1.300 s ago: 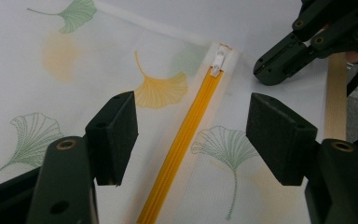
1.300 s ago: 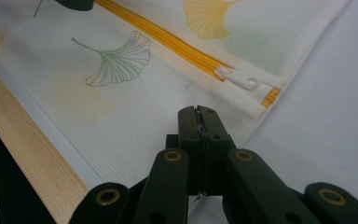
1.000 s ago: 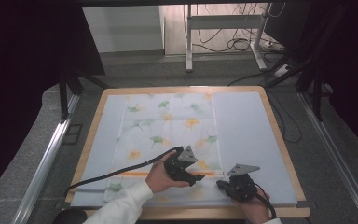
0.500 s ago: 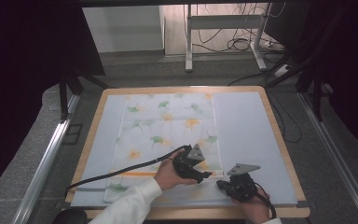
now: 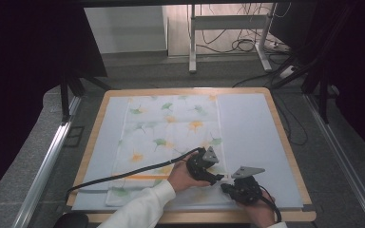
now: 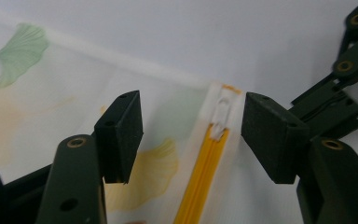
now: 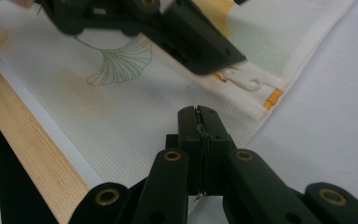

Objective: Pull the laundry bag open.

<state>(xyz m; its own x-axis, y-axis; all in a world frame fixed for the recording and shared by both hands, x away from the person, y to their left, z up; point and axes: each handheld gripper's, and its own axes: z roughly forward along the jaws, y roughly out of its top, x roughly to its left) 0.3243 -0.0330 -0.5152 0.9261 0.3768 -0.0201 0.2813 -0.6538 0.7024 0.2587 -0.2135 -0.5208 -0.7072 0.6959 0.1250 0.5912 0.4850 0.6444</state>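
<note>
The left gripper is over the near right corner of the cloth, a white cover with ginkgo leaves that lies flat on the pale mat of the desk. Its jaws are wide apart and have just been closing a little. In the left gripper view, the white zipper pull lies between the two pads, nearer to the right one, and no pad touches it. The orange zipper runs from the pull down toward the camera, in the gap between the jaws.

The right gripper is just beside the left one, at the edge of the cloth. In the right gripper view its jaws are pressed fully together, and a thin fold of the cloth hem seems to be pinched between them, close to the corner. The pull lies just beyond these jaws, a little to the right, and the left gripper hangs above it
</note>
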